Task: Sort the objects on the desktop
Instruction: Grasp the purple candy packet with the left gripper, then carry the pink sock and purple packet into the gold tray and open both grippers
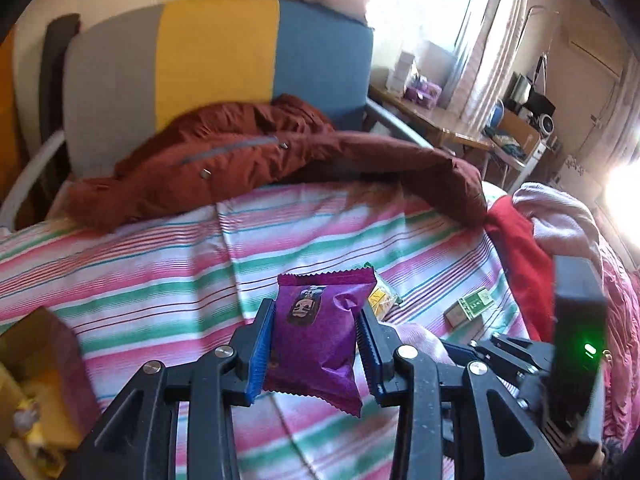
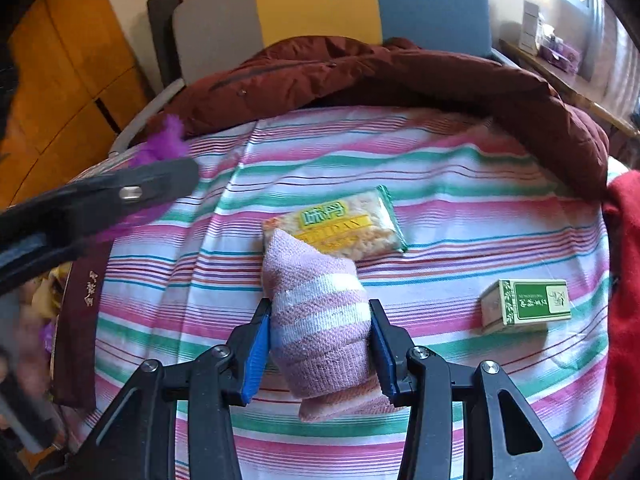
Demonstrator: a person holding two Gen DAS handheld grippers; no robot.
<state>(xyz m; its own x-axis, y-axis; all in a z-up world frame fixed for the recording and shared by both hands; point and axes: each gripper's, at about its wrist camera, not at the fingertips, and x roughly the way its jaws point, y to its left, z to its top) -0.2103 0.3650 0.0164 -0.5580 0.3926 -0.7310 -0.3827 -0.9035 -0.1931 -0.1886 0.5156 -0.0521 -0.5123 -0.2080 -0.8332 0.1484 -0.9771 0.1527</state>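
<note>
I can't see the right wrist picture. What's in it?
The right gripper squeezes a rolled pink-and-white striped sock above a striped bedsheet. On the sheet lie a clear snack packet with a yellow label and a small green-and-white box. A dark red jacket lies behind.

Strong daylight pours through the window (image 1: 436, 4) up and right of the left hand-held gripper (image 1: 316, 344), blowing out to white glare. Fisheye bending and dark vignetting mark the corners. Motion blur smears the box (image 2: 76, 320) left of the right hand-held gripper (image 2: 320, 344).
</note>
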